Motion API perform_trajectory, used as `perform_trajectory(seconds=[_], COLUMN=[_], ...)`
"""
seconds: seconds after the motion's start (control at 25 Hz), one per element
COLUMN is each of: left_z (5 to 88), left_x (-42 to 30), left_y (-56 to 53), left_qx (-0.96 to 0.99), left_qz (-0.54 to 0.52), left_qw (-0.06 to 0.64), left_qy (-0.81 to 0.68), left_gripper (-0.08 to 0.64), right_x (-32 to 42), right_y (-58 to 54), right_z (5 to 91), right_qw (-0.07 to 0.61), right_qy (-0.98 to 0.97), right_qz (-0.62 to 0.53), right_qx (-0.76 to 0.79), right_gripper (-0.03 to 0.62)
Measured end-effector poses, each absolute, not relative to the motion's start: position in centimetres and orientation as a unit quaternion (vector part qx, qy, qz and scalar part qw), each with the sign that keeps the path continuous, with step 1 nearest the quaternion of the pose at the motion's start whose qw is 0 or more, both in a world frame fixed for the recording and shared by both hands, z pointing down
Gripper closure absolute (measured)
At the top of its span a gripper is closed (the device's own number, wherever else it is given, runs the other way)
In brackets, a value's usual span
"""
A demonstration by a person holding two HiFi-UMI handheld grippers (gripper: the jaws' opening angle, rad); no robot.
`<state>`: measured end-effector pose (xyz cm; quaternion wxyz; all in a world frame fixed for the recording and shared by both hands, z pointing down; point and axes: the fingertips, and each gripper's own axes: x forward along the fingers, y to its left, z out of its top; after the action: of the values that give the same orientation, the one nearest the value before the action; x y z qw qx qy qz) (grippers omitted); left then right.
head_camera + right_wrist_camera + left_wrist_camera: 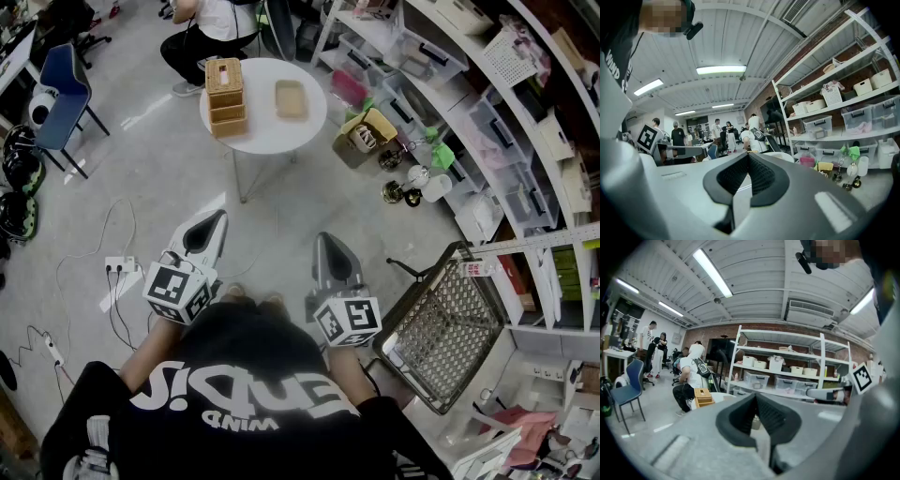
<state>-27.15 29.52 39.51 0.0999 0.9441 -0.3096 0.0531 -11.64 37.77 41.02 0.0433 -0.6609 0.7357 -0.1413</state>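
Observation:
My left gripper (218, 219) is held out over the grey floor, jaws shut with nothing between them. In the left gripper view its dark pads (774, 418) meet at the tip. My right gripper (325, 241) hangs beside it, also shut and holding nothing, its pads (761, 176) closed together in the right gripper view. Both point toward a round white table (302, 133), well short of it. On that table stand a small wooden drawer box (226, 95) and a shallow wooden tray (291, 98). A marker cube (178, 291) rides on the left gripper.
A wire basket (442, 330) stands close on my right. Shelving with plastic bins (497, 141) lines the right side, with a yellow box (367, 137) and small items on the floor before it. A blue chair (64, 92), a power strip (120, 265) and cables lie left. A person (212, 28) sits behind the table.

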Motion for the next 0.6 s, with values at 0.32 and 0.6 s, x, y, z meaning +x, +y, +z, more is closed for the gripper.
perform_trajectory(seconds=[0.32,0.6], left_z=[39.9,40.9], left_x=[-27.9,-28.3], left_y=[27.7,25.1], left_qx=[0.947,0.952], left_qz=[0.053,0.045], left_qw=[0.099,0.098], left_qy=[-0.301,-0.285], left_gripper=[0.558,0.558], right_x=[-12.1,-11.9], right_y=[36.7,35.1], right_z=[41.2,41.6], right_qw=[0.058,0.059], right_qy=[0.724,0.705], right_qz=[-0.143,-0.137], right_qx=[-0.672,-0.694], right_gripper=[0.592,0.592])
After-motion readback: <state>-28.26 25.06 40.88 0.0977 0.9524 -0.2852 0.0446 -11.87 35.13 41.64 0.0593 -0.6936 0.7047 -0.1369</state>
